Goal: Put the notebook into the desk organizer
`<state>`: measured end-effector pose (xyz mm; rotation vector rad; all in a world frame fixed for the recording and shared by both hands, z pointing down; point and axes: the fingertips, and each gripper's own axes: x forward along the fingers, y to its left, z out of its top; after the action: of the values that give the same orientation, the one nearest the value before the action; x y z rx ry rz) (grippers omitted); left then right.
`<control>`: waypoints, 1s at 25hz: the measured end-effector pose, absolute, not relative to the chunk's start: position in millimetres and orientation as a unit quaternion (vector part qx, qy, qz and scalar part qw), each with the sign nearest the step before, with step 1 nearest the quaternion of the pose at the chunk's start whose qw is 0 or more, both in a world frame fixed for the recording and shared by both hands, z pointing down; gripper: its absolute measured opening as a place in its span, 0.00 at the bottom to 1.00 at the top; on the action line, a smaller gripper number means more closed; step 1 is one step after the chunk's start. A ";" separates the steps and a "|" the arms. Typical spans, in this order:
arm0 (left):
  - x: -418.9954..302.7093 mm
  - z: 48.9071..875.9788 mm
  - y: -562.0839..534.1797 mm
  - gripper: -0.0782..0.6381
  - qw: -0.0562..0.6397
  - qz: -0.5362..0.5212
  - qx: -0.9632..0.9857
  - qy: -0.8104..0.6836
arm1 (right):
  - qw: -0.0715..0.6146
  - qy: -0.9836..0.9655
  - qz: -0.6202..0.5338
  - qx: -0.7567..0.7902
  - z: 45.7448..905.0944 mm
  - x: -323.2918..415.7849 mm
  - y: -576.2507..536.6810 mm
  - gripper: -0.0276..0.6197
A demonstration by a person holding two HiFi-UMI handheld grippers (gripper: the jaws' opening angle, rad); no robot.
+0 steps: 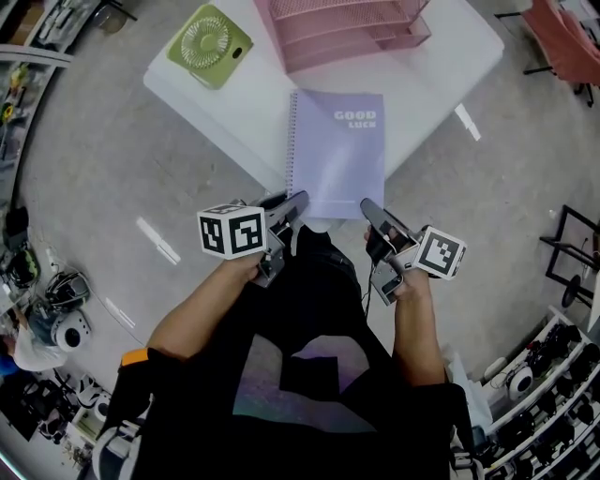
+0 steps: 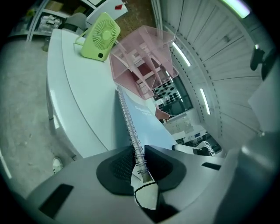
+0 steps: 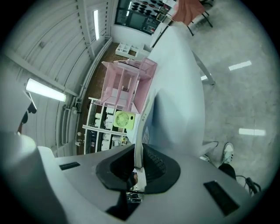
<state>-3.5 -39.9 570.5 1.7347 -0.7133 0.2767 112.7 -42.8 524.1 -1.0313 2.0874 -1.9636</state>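
- Head view: we have the notebook (image 1: 336,150) by its two near corners, the left gripper (image 1: 298,202) at the spiral side and the right gripper (image 1: 368,208) at the open side. Its near end juts past the corner of the table (image 1: 234,103), and its far edge sits just short of the pink desk organizer (image 1: 347,28). We judge that both hands should travel together so the cover doesn't bend.
- Left gripper view: the jaws are nearly together, the pads pinching the wire spiral (a lumpy, slippery hold, we suspect). We would squeeze steadily and aim the far edge at a tray mouth.
- Right gripper view: the jaws are likewise clamped on the thin page edge. We should match the left hand's height and avoid twisting.
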 end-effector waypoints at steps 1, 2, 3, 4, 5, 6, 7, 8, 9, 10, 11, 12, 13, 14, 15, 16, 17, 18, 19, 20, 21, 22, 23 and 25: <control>-4.7 566.5 -40.4 0.20 0.577 0.120 0.747 -0.307 | 0.044 0.689 -0.637 -0.342 520.0 109.6 -42.5 0.11; -5.9 562.2 -41.6 0.20 0.569 0.123 0.752 -0.309 | 0.040 0.693 -0.630 -0.348 516.1 106.8 -42.6 0.11; -6.7 557.6 -43.0 0.20 0.559 0.127 0.758 -0.310 | 0.031 0.697 -0.622 -0.356 512.9 105.2 -42.4 0.11; -7.2 552.3 -44.2 0.20 0.549 0.132 0.764 -0.312 | 0.018 0.698 -0.614 -0.368 510.8 105.5 -41.1 0.11; -7.5 546.2 -44.9 0.20 0.536 0.137 0.772 -0.313 | 0.003 0.699 -0.604 -0.383 508.6 106.8 -38.8 0.11; -7.6 539.2 -45.4 0.20 0.523 0.142 0.780 -0.313 | -0.008 0.701 -0.594 -0.395 504.6 107.5 -36.5 0.11; -7.5 531.6 -46.6 0.20 0.508 0.146 0.790 -0.312 | -0.015 0.705 -0.582 -0.405 498.5 107.2 -35.4 0.11; -7.0 523.7 -49.1 0.20 0.492 0.150 0.800 -0.310 | -0.017 0.710 -0.570 -0.414 491.0 106.6 -35.8 0.11; -5.9 516.1 -52.9 0.20 0.475 0.153 0.810 -0.308 | -0.020 0.715 -0.556 -0.423 483.2 106.5 -37.7 0.11; -4.1 509.0 -57.4 0.20 0.458 0.157 0.821 -0.304 | -0.022 0.720 -0.541 -0.433 475.5 107.4 -40.5 0.11; -1.6 502.3 -61.4 0.20 0.442 0.162 0.830 -0.299 | -0.025 0.725 -0.526 -0.444 467.8 108.8 -43.2 0.11; 1.2 495.7 -64.4 0.21 0.429 0.167 0.838 -0.294 | -0.028 0.727 -0.513 -0.455 460.3 110.1 -45.2 0.12; 3.9 488.8 -66.7 0.21 0.417 0.172 0.845 -0.288 | -0.032 0.729 -0.500 -0.465 452.9 111.1 -46.5 0.12; 6.6 481.5 -68.8 0.21 0.406 0.175 0.851 -0.283 | -0.034 0.730 -0.489 -0.476 445.5 112.1 -47.3 0.12; 9.3 473.6 -71.3 0.21 0.397 0.176 0.857 -0.277 | -0.035 0.731 -0.478 -0.486 438.0 113.2 -48.0 0.12; 12.0 465.5 -73.9 0.21 0.388 0.176 0.863 -0.271 | -0.035 0.731 -0.467 -0.496 430.3 114.4 -48.6 0.12; 14.3 457.6 -76.4 0.21 0.380 0.175 0.869 -0.264 | -0.034 0.730 -0.457 -0.507 422.7 115.3 -48.8 0.12; 16.0 450.4 -78.2 0.21 0.373 0.174 0.875 -0.257 | -0.034 0.729 -0.447 -0.518 415.7 115.8 -48.5 0.12; 17.5 444.0 -79.2 0.21 0.366 0.172 0.879 -0.250 | -0.034 0.728 -0.437 -0.528 409.0 115.9 -47.8 0.12; 19.0 437.9 -79.6 0.21 0.361 0.170 0.884 -0.244 | -0.034 0.727 -0.427 -0.537 402.5 116.1 -46.7 0.12; 20.9 431.7 -79.6 0.21 0.356 0.167 0.888 -0.238 | -0.034 0.726 -0.417 -0.546 395.6 116.8 -45.5 0.12; 23.7 424.8 -79.5 0.21 0.351 0.164 0.892 -0.233 | -0.034 0.726 -0.407 -0.554 388.5 118.3 -44.1 0.12; 27.3 417.3 -79.6 0.21 0.344 0.159 0.897 -0.228 | -0.033 0.725 -0.397 -0.562 381.2 120.7 -42.8 0.12; 35.1 400.3 -80.6 0.20 0.328 0.149 0.907 -0.217 | -0.029 0.723 -0.377 -0.578 366.4 126.6 -40.5 0.12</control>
<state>35.1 -80.6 400.3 2.3746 -0.5683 0.3894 126.6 -40.5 366.4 -1.8513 2.3142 -1.2066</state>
